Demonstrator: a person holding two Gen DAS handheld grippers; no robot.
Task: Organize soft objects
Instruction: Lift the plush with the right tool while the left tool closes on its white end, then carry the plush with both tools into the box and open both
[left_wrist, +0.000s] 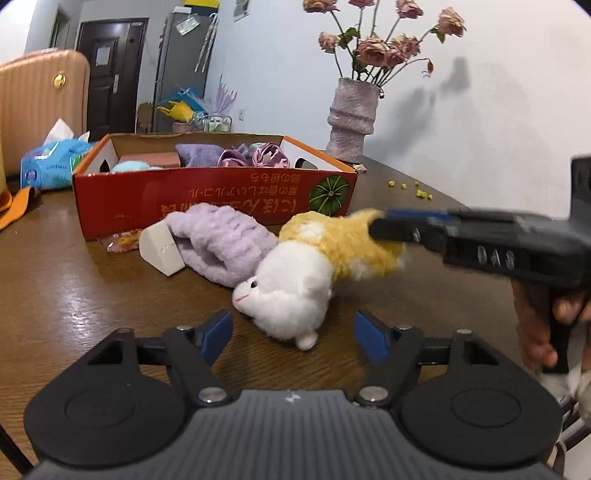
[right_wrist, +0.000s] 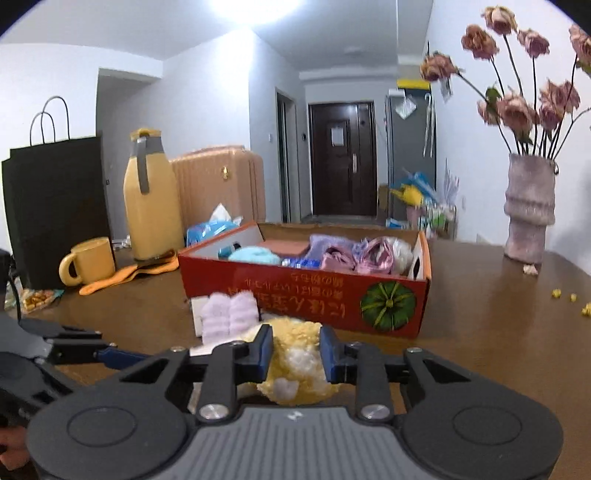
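Note:
A yellow and white plush toy (left_wrist: 306, 266) lies head down on the brown table in front of a red cardboard box (left_wrist: 221, 199). My right gripper (left_wrist: 384, 229) comes in from the right and is shut on the toy's yellow back; the right wrist view shows its blue pads squeezing the plush toy (right_wrist: 295, 354). My left gripper (left_wrist: 293, 334) is open and empty, just short of the toy's white head. A lilac fluffy headband (left_wrist: 218, 243) lies left of the toy, beside a white block (left_wrist: 160, 249). The box (right_wrist: 306, 291) holds several soft items.
A pink vase of dried roses (left_wrist: 351, 122) stands behind the box at the right. A blue tissue pack (left_wrist: 51, 162) lies left of it. A yellow mug (right_wrist: 88, 262), a yellow bottle (right_wrist: 151, 199) and a black bag (right_wrist: 55, 206) stand at the table's left. Yellow crumbs (left_wrist: 417, 190) lie scattered.

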